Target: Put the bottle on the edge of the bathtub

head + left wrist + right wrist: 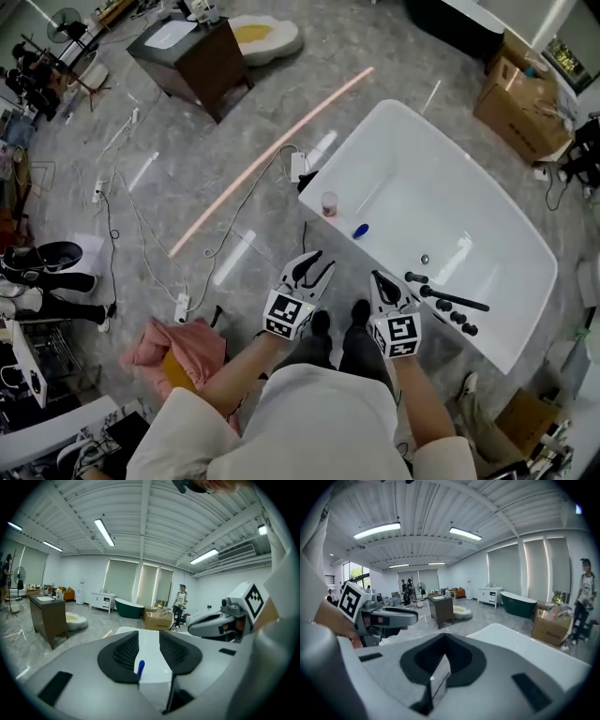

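A small clear bottle (329, 203) with a pinkish lower half stands upright on the near-left rim of the white bathtub (487, 202). A short blue object (360, 231) lies on the rim just right of it; in the left gripper view this blue object (140, 666) shows beyond the jaws. My left gripper (323, 260) hovers short of the rim, below the bottle, its jaws parted with nothing between them (149, 641). My right gripper (377, 275) is beside it, near the rim, with its tips together and holding nothing (444, 637).
Black tap fittings (446, 301) sit on the tub's near rim at the right. Cables and a power strip (183, 305) trail over the floor at left, by a pink cloth (185, 345). A dark cabinet (192, 56) stands far left, cardboard boxes (520, 103) far right.
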Tool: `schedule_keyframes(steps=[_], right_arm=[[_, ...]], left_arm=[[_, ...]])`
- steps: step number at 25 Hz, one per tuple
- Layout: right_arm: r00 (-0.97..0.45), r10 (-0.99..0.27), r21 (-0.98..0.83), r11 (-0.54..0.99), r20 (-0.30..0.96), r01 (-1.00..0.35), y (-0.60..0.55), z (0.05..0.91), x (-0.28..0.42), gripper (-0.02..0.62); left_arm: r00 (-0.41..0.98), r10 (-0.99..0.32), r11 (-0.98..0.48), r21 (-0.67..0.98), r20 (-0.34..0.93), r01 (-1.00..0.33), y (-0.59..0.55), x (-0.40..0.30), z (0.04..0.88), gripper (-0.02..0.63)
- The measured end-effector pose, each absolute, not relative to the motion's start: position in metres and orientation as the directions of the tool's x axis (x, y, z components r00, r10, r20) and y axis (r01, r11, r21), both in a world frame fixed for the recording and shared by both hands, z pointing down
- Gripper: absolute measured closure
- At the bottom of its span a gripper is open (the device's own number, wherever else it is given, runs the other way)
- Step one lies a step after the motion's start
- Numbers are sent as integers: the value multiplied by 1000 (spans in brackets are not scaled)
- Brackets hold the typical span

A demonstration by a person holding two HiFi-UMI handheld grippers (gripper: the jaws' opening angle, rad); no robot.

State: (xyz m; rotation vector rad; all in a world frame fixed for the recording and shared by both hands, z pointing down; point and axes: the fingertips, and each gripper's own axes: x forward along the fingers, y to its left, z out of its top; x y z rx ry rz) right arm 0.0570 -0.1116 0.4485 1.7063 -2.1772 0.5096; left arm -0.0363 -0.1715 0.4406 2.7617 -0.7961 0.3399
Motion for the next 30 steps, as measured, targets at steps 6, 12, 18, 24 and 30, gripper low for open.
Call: schedule_keyframes(steps=[6,12,18,24,30], right_arm=[[-212,-887,-82,195,410,-977,-89,388,45,592],[-232,-900,-62,225,368,-972,-58,345,28,592],[-266,-901,-45,267,344,-963,-43,325,34,592],[-320,-892,-46,322,320,-946,-38,310,36,592],[-350,-891,-26,358,291,-933,-30,288,44,592]], left_arm=[[794,-542,-799,124,275,-588,-144,-75,382,560],[772,-574,-777,118,272,-619,-111,-104,348,580],[736,-625,-738,111,261,-666,-96,-111,326,595],[702,-673,-699,110,234,-707,-85,-113,302,605],[723,-654,-716,126,222,-686,-65,-110,287,611]])
